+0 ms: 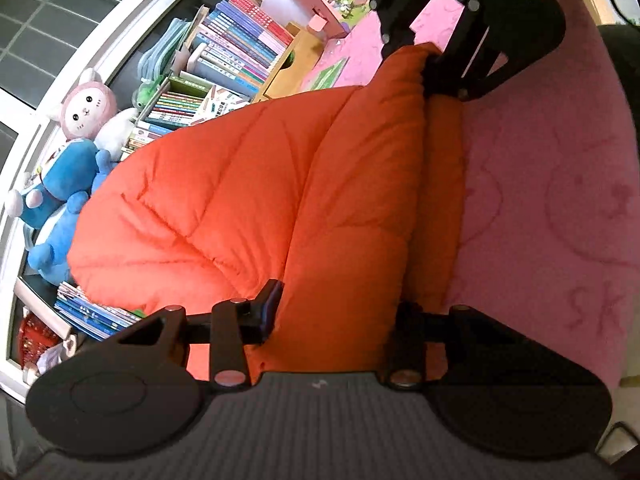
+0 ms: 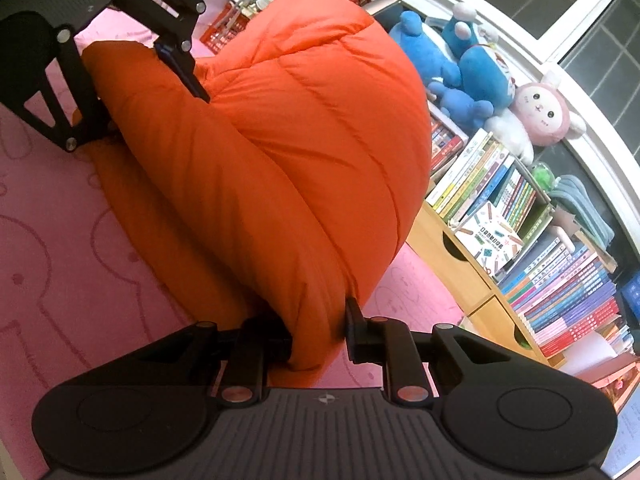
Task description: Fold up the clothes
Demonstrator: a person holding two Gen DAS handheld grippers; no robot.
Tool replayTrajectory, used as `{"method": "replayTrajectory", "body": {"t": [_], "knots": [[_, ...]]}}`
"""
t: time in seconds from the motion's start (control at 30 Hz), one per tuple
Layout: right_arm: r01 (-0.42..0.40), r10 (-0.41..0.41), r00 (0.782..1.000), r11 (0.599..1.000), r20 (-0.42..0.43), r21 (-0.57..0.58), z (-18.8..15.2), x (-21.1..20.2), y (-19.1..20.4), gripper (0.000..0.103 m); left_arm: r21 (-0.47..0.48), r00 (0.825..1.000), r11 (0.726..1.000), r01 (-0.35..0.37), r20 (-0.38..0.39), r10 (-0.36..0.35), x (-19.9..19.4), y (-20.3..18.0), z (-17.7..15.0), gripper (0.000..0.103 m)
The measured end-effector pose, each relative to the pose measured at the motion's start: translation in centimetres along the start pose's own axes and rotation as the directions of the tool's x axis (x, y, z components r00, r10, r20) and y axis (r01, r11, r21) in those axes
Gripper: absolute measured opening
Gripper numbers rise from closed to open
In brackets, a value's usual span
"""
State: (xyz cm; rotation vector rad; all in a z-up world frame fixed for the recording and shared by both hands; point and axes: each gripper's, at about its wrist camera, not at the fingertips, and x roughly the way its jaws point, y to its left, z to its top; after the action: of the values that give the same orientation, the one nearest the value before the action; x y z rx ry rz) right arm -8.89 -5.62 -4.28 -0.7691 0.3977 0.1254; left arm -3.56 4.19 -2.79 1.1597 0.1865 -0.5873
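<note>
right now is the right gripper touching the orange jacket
Touching. The right wrist view shows the right gripper with both fingers pressed into a fold of the orange jacket, pinching it with no gap.

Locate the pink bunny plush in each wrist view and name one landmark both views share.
Left wrist view: the pink bunny plush sits at the left edge, above the blue plush toy and left of the orange puffer jacket.
Right wrist view: the pink bunny plush lies at upper right, just right of the blue plush toy.
Shared landmark: the row of books beside the plush toys.
</note>
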Motion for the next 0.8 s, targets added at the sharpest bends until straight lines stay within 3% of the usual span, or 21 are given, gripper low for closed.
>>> {"method": "replayTrajectory", "body": {"t": [0.23, 0.37, 0.43, 0.5, 0.63, 0.7, 0.8], "knots": [[-0.015, 0.015, 1.000, 1.000, 0.010, -0.005, -0.5, -0.7, -0.1, 0.023, -0.017, 1.000, 1.000, -0.009, 0.007, 0.009, -0.1, -0.3, -0.5, 0.038], [-0.117, 0.115, 0.993, 0.992, 0.030, 0.053, -1.1, -3.6, -2.7, 0.027, -0.016, 1.000, 1.000, -0.025, 0.002, 0.025, -0.1, -0.7, -0.2, 0.038], [-0.171, 0.169, 0.985, 0.981, 0.033, 0.089, -1.5, -5.2, -4.4, 0.036, -0.018, 1.000, 0.999, -0.030, 0.005, 0.030, -0.1, -0.8, -0.2, 0.038], [-0.219, 0.215, 0.976, 0.966, 0.040, 0.135, -1.6, -7.0, -6.1, 0.038, -0.018, 0.999, 0.999, -0.034, 0.004, 0.034, -0.1, -0.9, -0.2, 0.038], [-0.321, 0.282, 0.945, 0.900, 0.168, 0.295, 0.9, -8.4, -9.1, 0.042, -0.020, 0.999, 0.999, -0.042, 0.004, 0.042, -0.1, -1.1, -0.2, 0.038], [-0.357, 0.312, 0.932, 0.878, 0.183, 0.320, 2.9, -6.7, -8.7, 0.042, -0.021, 0.999, 0.999, -0.046, 0.003, 0.046, -0.2, -1.2, -0.2, 0.038], [-0.403, 0.359, 0.914, 0.849, 0.187, 0.341, 6.1, -3.6, -7.7, 0.028, -0.019, 0.999, 0.999, -0.048, 0.000, 0.048, -0.2, -1.1, -0.2, 0.039]]}}
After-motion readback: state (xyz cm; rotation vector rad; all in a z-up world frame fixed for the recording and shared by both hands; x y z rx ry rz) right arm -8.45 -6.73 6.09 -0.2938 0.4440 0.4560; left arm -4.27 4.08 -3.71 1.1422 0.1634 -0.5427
